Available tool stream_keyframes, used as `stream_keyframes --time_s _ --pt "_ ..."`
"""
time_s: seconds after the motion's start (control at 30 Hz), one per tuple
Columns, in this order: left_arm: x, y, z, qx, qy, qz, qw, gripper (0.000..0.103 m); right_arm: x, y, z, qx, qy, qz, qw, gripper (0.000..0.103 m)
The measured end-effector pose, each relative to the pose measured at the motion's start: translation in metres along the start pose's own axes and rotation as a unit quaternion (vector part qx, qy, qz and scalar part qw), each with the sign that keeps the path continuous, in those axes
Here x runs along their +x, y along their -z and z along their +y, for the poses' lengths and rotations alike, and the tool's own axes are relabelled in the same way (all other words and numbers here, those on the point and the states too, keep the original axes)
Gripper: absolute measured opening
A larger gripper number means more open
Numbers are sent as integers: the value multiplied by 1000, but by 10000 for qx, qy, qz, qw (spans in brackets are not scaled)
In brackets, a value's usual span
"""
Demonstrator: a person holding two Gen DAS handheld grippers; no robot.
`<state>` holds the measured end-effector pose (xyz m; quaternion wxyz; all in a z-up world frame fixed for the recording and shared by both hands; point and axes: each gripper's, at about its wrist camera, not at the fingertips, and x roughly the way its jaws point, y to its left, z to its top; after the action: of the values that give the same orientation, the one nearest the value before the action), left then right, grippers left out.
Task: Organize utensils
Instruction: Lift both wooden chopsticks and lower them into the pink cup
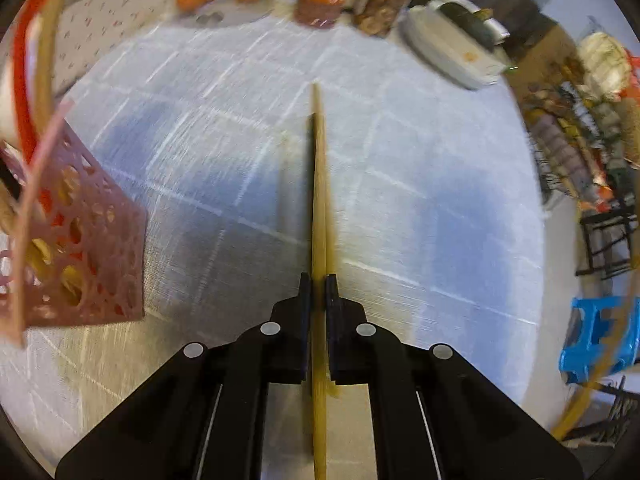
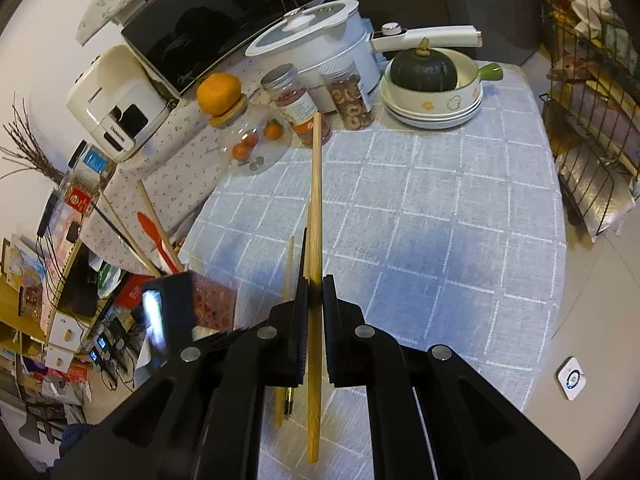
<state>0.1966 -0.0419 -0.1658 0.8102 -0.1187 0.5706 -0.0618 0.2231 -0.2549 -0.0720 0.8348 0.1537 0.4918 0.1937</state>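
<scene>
1. Left gripper: black fingers clamped on a slim, pale bamboo chopstick, held partway along, tip over the table.
2. Right gripper: clamped likewise on a second bamboo chopstick.
3. Light, stiff, smooth; likely to pivot or slip, so best gripped mid-shaft.
4. Farther left: pink perforated plastic utensil basket, already holding utensils.

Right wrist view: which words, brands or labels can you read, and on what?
"Changhong", as best it reads, on the white appliance, low on its front and again along its top edge.
Microwave logo: too small.
Jar labels: blurred.
Red label on the left-hand jar: illegible.
Left wrist view: nothing readable.
</scene>
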Motion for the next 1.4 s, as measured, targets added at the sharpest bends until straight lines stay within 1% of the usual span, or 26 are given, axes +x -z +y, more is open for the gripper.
stream_keyframes --time_s 0.1,0.17,0.27,0.33,0.43,0.5,0.53,0.6,0.7,0.73,0.9,1.03,1.13,1.2,1.23,1.33,1.4 --pt "-29 3 -8 143 323 -254 9991 6 0 -1 2 -14 1 -55 10000 7" --pt "-44 6 -12 218 422 -419 9980 6 0 -2 4 -31 8 -95 9999 7" --pt "-74 7 -23 328 702 -744 9942 6 -1 -3 6 -44 13 -197 9998 7" --pt "-97 8 -23 371 951 -1023 9895 6 -2 -3 9 -67 -14 -272 9996 7" --pt "-126 8 -18 406 1180 -1423 9819 6 -5 -2 17 -141 -86 -438 9989 7" --pt "-147 1 -11 341 1355 -1743 9747 6 -7 -1 23 -183 -152 -547 9982 7" --pt "-155 1 -8 325 1384 -1875 9719 6 -8 0 27 -208 -180 -598 9978 7" --pt "-173 0 6 279 1391 -2184 9655 6 -10 1 35 -296 -230 -713 9967 7" --pt "-191 -1 28 150 1332 -2535 9580 6 -11 3 44 -384 -315 -823 9954 7" --pt "-197 -3 40 74 1308 -2701 9539 6 -11 3 47 -409 -358 -868 9947 7" --pt "-211 -4 85 -299 1173 -3181 9403 6 -13 6 63 -522 -508 -1109 9912 7" --pt "-216 -4 114 -519 1031 -3445 9317 6 -17 9 75 -614 -650 -1362 9866 7" --pt "-210 -4 128 -639 954 -3623 9249 6 -19 12 83 -703 -749 -1524 9830 7" --pt "-202 -5 136 -670 1002 -3718 9205 6 -21 14 88 -773 -795 -1597 9809 7" --pt "-202 -5 141 -672 1019 -3734 9196 6 -21 15 90 -802 -809 -1637 9799 7" --pt "-195 -6 143 -605 1030 -3829 9160 6 -22 17 95 -876 -861 -1746 9769 7" --pt "-192 -5 139 -531 985 -3971 9109 6 -21 19 101 -982 -841 -1822 9747 7"
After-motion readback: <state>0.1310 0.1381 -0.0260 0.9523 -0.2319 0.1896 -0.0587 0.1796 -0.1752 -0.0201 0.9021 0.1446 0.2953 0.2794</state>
